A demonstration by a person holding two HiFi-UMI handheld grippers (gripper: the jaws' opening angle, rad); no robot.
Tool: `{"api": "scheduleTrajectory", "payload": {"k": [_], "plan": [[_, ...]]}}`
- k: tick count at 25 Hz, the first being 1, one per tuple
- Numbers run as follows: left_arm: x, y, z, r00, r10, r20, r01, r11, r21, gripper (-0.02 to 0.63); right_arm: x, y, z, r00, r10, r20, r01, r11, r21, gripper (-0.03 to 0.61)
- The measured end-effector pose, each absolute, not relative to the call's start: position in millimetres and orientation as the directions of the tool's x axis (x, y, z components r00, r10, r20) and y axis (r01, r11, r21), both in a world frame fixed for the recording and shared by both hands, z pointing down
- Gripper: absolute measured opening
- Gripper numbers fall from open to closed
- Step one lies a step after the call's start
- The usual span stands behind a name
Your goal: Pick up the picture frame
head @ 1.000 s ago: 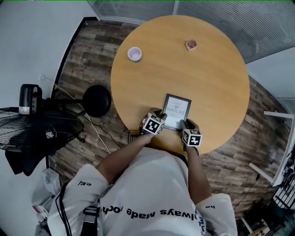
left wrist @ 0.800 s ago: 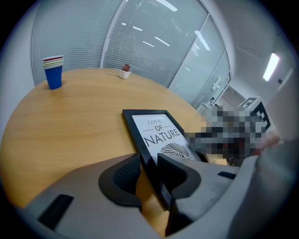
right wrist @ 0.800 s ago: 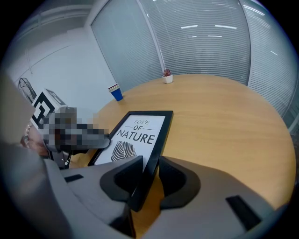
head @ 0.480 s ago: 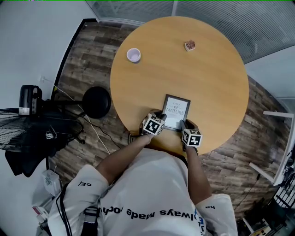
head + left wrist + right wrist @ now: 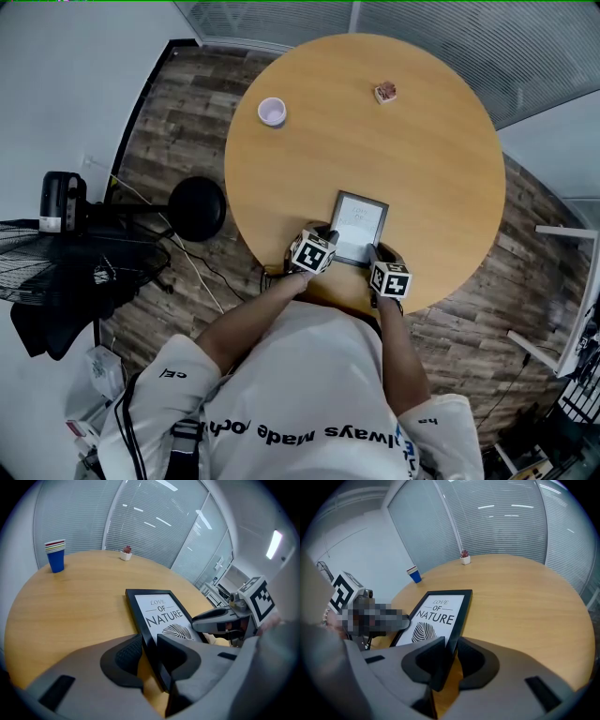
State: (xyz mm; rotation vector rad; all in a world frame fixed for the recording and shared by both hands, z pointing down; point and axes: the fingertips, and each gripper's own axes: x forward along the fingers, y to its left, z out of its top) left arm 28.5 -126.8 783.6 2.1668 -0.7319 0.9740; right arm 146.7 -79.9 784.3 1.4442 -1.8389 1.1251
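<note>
1 picture frame (image 5: pixel 362 221), 1 cup stack (image 5: pixel 56 555), 1 potted plant (image 5: pixel 125 553) on surface (image 5: pixel 422 150). 2 hand-held grippers: left hand-held gripper (image 5: pixel 150 654) jaws just closing, right hand-held gripper (image 5: pixel 450 660) narrow — each pinching a frame edge.

Office mtg rm: glass partitions w/ blinds (image 5: pixel 497 522), round conf table (image 5: pixel 422 169), wood-look floor (image 5: pixel 178 122).

The tabletop (image 5: pixel 422 141) is smooth wood with a soft sheen; the picture frame (image 5: pixel 159 613) has a matt black moulding round glossy glazing; the fingers (image 5: pixel 124 656) look matt grey plastic; the floor (image 5: pixel 178 122) shows rough-grained planks
</note>
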Motion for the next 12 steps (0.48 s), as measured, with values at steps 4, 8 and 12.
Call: {"api": "scheduleTrajectory", "payload": {"k": [4, 8, 12], "plan": [[29.1, -127.8, 776.6, 0.566, -0.232, 0.791, -0.703, -0.637, 0.316, 0.112, 147.2, -78.5, 778.5, -0.282, -0.511, 0.812, -0.956, 0.076, -0.284, 0.1], [29.5, -125.6, 772.9, 0.569, -0.24, 0.786, -0.699, -0.644, 0.31, 0.11, 147.5, -76.8, 773.9, -0.28, -0.521, 0.807, -0.956, 0.078, -0.281, 0.1], [30.6, -123.1, 767.1, 0.571, -0.24, 0.785, -0.7, -0.642, 0.313, 0.112, 149.7, -76.4, 768.4, -0.274, -0.528, 0.804, -0.958, 0.079, -0.275, 0.1]]}}
